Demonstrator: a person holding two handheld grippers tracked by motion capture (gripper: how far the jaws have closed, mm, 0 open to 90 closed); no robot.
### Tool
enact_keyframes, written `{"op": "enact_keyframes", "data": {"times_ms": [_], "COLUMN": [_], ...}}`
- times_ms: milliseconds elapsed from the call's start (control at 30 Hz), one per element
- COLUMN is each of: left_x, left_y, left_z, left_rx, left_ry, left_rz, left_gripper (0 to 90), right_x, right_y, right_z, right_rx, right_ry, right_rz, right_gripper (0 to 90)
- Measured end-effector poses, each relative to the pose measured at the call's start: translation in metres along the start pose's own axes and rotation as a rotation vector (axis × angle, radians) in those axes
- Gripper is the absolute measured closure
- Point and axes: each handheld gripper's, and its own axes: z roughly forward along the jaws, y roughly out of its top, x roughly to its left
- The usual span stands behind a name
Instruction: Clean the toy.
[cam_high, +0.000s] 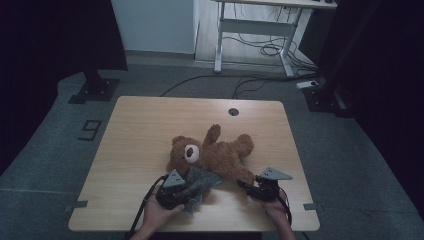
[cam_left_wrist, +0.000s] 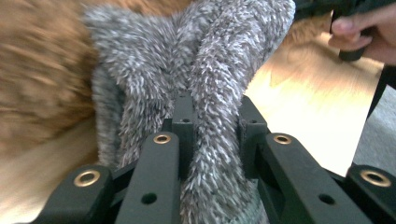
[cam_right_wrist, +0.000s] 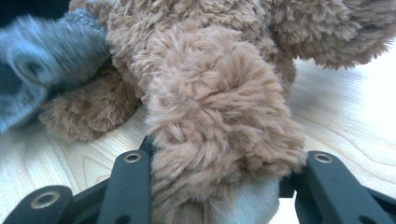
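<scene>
Grey fuzzy cloth (cam_left_wrist: 205, 93) bunches between the left gripper (cam_left_wrist: 212, 135) jaws, clamped, its lower end cut off from sight. The right gripper (cam_right_wrist: 219, 186) pinches the brown teddy bear (cam_high: 215, 152) by a leg at the table (cam_high: 140, 125) near edge, the foot partly hidden.

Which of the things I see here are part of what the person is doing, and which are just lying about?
In use:
- teddy bear, lying on the table, one limb clamped in the right gripper
- grey fuzzy garment, pinched in the left gripper beside the bear

Just lying about:
- white desk frame behind the table
- cables on the floor
- black stand base
</scene>
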Motion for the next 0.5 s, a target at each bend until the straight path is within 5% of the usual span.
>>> {"op": "enact_keyframes", "data": {"times_ms": [267,500], "left_x": [0.005,0.017], "left_y": [0.038,0.078], "left_z": [-0.026,-0.014], "left_rx": [-0.099,-0.111], "left_ry": [0.044,0.071], "left_rz": [0.033,0.045], "left_gripper": [73.9,73.8], "right_x": [0.0,0.0], "right_y": [0.0,-0.001], "right_z": [0.0,0.001], "right_rx": [-0.001,0.0], "right_ry": [0.0,0.002], "right_rz": [0.003,0.008], "right_gripper": [54.8,54.8]}}
